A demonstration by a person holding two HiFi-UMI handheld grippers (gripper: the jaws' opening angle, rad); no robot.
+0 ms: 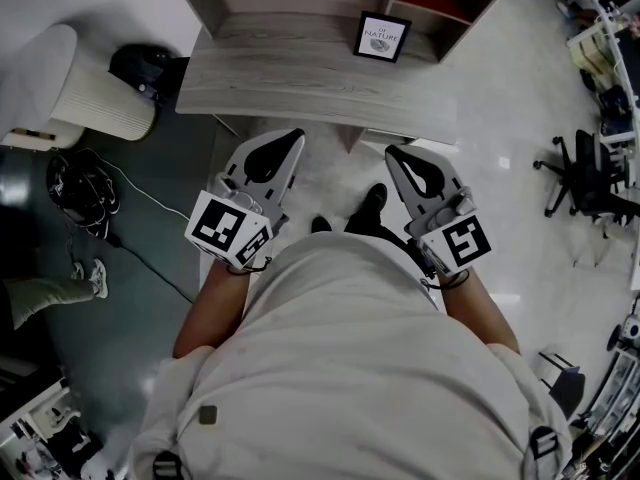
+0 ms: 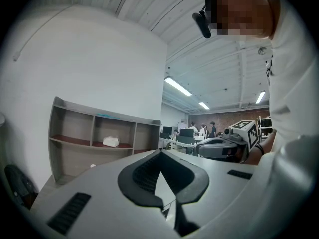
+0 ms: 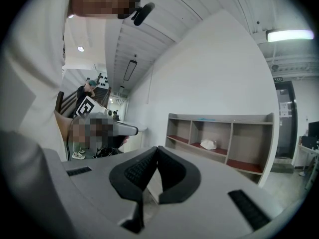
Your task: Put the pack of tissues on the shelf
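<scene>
The fingers of our left gripper point(image 2: 160, 154) are shut tip to tip, and nothing is between them. The fingers of our right gripper point(image 3: 157, 149) are shut and empty too. We hold both grippers close to our body, side by side, a little way back from the grey surface point(image 1: 300, 83). A small framed picture point(image 1: 381, 36) stands at the far side of that surface. Behind it is the shelf point(image 2: 93, 128).

The pack of tissues point(image 2: 110, 142) lies in the middle box of the shelf, on the red board. It is well apart from both grippers. So we think the job is done, or very nearly.

To do this part well, we should leave the pack alone and not bump the surface. If the pack needs a nudge, we should reach in slowly, go around the picture, and open the fingers only when they are right by the pack.
</scene>
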